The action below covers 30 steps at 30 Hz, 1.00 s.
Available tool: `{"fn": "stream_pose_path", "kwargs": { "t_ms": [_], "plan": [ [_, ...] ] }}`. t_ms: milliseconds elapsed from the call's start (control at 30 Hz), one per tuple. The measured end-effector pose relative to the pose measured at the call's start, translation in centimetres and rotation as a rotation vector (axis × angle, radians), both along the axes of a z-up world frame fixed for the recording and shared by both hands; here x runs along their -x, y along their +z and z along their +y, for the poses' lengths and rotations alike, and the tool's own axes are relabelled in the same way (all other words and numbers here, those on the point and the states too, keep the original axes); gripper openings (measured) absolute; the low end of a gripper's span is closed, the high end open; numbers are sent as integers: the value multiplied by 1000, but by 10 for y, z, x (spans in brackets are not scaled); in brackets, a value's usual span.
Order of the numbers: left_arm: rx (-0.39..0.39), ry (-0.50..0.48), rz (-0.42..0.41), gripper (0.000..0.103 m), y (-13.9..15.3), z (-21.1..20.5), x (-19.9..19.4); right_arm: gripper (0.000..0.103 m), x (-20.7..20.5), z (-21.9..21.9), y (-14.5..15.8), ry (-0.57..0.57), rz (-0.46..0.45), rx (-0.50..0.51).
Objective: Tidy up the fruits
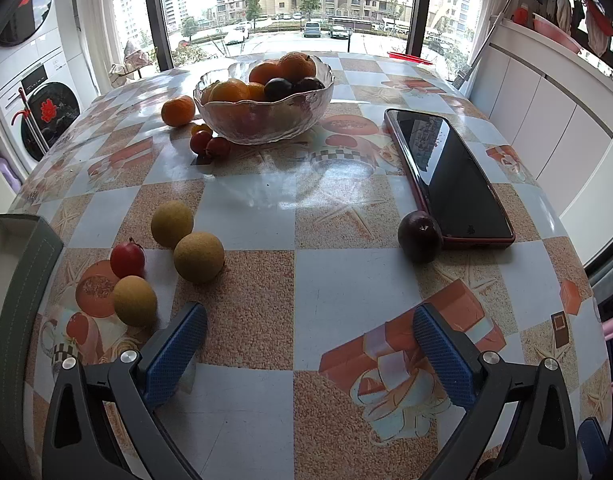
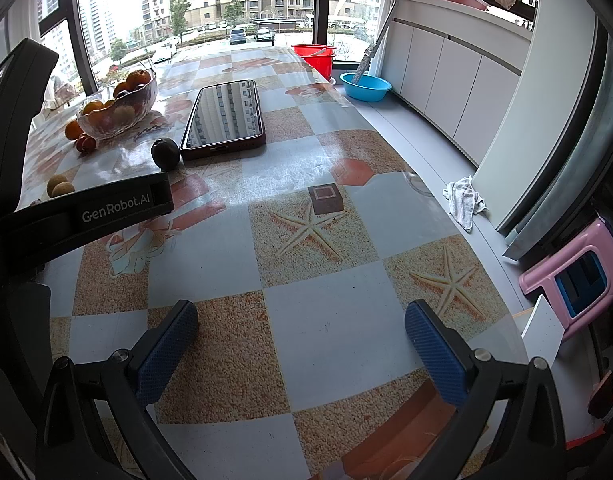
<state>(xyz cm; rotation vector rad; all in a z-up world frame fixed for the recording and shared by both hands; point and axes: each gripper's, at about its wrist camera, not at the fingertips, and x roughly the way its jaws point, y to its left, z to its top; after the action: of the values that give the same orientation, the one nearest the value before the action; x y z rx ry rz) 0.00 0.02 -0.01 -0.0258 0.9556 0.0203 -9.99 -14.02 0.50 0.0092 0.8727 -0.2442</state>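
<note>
I note a desk (image 1: 346,280) under a checkered cloth printed with starfish. A dark phone (image 1: 446,172) in a red case lies face up, right of centre. On the floor at far right: red bucket (image 2: 316,58), blue basin (image 2: 365,87), white rag (image 2: 464,200). Pink stool (image 2: 566,280), near right. Washing machine (image 1: 38,120), far left.
</note>
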Motion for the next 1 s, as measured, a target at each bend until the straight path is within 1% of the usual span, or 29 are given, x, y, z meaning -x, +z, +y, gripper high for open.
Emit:
{"fn": "stream_pose_path", "kwargs": {
  "t_ms": [1000],
  "plan": [
    [0,0,0,103,0,0,0,103,0,0,0,1,-36,7]
  ]
}}
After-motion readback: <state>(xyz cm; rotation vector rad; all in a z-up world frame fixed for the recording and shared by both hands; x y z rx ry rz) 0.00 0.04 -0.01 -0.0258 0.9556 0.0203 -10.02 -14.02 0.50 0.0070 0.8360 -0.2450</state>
